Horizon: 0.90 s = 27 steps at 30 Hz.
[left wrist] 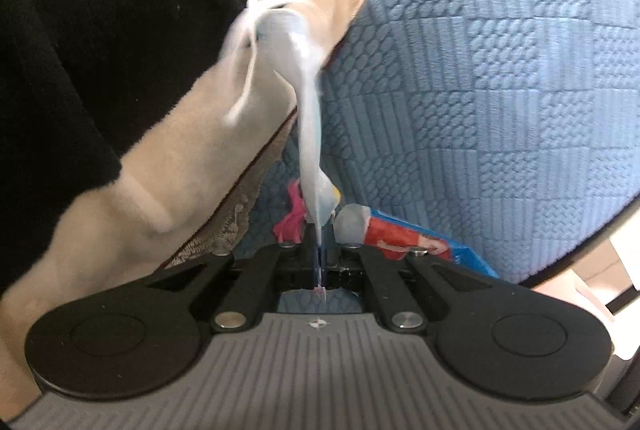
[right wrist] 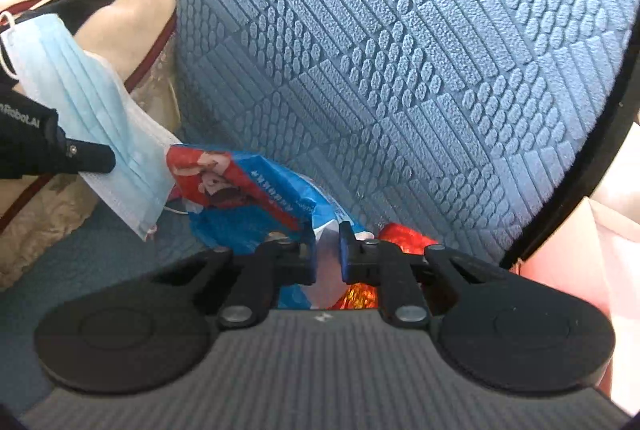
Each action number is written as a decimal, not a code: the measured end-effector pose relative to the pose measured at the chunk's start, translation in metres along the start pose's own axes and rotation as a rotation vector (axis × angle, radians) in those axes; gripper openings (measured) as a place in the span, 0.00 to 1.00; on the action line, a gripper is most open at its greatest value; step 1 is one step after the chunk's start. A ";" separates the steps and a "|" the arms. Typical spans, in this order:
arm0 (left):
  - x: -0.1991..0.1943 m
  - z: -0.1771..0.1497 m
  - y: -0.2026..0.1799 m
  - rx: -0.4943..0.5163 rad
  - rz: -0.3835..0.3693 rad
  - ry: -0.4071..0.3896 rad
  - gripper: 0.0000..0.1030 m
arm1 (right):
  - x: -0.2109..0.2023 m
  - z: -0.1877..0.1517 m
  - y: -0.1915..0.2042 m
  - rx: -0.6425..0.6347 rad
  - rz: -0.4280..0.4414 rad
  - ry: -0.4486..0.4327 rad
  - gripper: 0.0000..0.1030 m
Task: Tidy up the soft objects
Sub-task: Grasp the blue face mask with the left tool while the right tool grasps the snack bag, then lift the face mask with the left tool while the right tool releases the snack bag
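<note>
The face mask [left wrist: 310, 133] is hanging pinched by one edge between the jaws of the left gripper [left wrist: 320, 250], which are fully closed on it; the rest of the mask is extending forward and away from the jaws, with its white ear loop [left wrist: 244, 77] trailing to the left. In the right wrist view the same mask [right wrist: 92, 117] is appearing up and to the left of the right gripper [right wrist: 326, 242], clamped by a black left-gripper finger [right wrist: 90, 157]. The jaws of the right gripper are standing narrow, with a blue and red plastic wrapper [right wrist: 248, 197] lying between and just ahead of them; whether the pads are pressing on it cannot be told. A shiny red-orange item [right wrist: 404, 236] is lying just right of those jaws. A blue textured cushion [right wrist: 400, 69] is rising beyond both jaws. Beige and black fabric [left wrist: 120, 69] is lying left of the left jaws.
</note>
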<state>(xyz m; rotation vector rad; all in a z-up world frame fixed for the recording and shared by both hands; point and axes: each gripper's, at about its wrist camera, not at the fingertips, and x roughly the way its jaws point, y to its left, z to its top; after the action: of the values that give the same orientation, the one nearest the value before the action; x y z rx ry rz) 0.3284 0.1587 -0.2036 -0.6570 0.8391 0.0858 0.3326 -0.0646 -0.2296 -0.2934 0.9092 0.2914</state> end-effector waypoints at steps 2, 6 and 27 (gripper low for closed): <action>-0.007 -0.003 -0.003 0.028 -0.012 -0.003 0.01 | -0.005 -0.005 0.000 0.012 -0.009 -0.002 0.14; -0.015 -0.010 -0.006 0.033 -0.042 0.005 0.01 | -0.015 -0.013 0.002 0.043 -0.025 0.003 0.14; -0.080 -0.057 -0.023 0.200 -0.089 -0.038 0.01 | -0.090 -0.054 0.005 0.042 -0.135 -0.017 0.14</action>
<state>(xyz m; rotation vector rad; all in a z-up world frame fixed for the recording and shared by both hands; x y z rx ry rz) 0.2446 0.1218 -0.1624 -0.5022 0.7698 -0.0654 0.2397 -0.0909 -0.1888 -0.3115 0.8737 0.1499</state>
